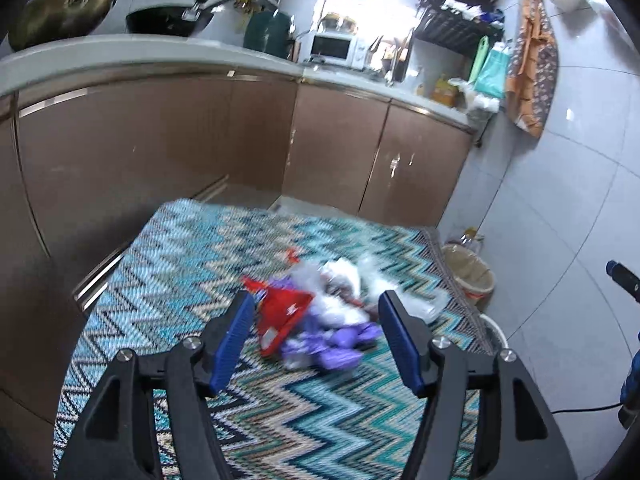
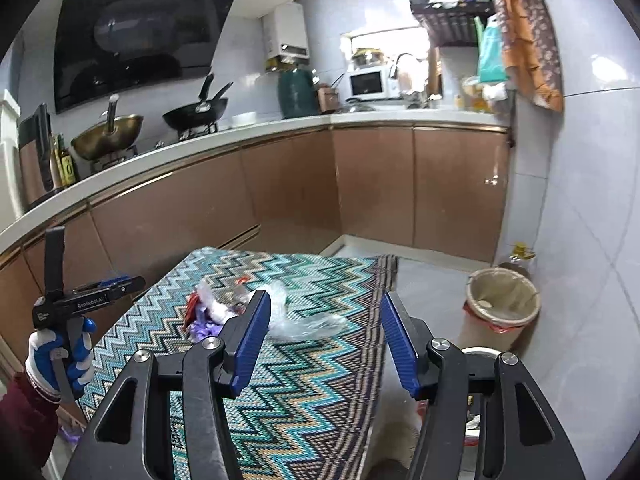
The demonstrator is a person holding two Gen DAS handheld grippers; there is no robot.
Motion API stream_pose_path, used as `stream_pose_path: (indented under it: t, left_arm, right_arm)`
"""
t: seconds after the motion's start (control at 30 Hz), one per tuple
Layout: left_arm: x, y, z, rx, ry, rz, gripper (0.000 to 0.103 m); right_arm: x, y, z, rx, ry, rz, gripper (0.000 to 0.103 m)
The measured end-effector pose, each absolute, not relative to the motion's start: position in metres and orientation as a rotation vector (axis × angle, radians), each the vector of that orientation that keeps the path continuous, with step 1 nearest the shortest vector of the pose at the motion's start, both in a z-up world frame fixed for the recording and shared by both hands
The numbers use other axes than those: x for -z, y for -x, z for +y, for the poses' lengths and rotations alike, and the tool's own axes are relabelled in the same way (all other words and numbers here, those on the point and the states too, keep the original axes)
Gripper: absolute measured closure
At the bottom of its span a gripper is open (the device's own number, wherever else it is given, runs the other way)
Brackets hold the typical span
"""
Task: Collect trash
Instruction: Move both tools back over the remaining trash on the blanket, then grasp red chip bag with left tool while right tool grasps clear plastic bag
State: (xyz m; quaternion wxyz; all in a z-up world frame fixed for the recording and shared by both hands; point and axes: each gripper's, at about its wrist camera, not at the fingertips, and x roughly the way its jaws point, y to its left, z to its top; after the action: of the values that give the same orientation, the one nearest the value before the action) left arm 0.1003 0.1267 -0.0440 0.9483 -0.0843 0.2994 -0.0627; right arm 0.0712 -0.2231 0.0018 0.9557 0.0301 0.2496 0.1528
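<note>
A pile of trash lies on a zigzag-patterned table cover (image 1: 200,264): a red wrapper (image 1: 282,316), purple wrappers (image 1: 340,346), white crumpled plastic (image 1: 344,280) and a clear bag (image 2: 308,322). My left gripper (image 1: 316,308) is open and empty, its blue fingers (image 1: 234,344) on either side of the pile, just short of it. My right gripper (image 2: 324,312) is open and empty, above the table's right edge near the clear bag. The pile also shows in the right wrist view (image 2: 216,308). A lined trash bin (image 2: 502,304) stands on the floor to the right; it also shows in the left wrist view (image 1: 470,274).
Brown cabinets (image 2: 280,192) under a white counter (image 2: 200,148) run behind the table. Pans, a microwave (image 2: 370,84) and a rack sit on the counter. A tiled wall (image 2: 580,200) is to the right. My left hand-held gripper (image 2: 80,300) shows at the left in the right wrist view.
</note>
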Motion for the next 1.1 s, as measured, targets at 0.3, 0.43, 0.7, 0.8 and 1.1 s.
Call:
stream_pose_path:
  t: [0.3,0.43,0.7,0.8,1.1]
  left_arm:
    - [0.102,-0.13,0.14,0.134,0.144,0.716,0.04]
    - [0.121,-0.15,0.136,0.147,0.124,0.751,0.04]
    - [0.146,-0.186,0.144,0.133,0.137,0.789,0.04]
    - [0.151,-0.196,0.157,0.117,0.186,0.794,0.04]
    - [0.162,-0.209,0.187,0.121,0.266,0.793,0.041]
  right_arm:
    - [0.041,-0.119,-0.19,-0.391,-0.037,0.619,0.046]
    - [0.06,-0.142,-0.178,-0.415,-0.03,0.666,0.046]
    - [0.083,-0.177,-0.153,-0.461,0.0,0.726,0.046]
    - [0.09,-0.189,-0.141,-0.483,0.016,0.742,0.046]
    - [0.114,-0.221,-0.11,-0.545,0.071,0.799,0.045]
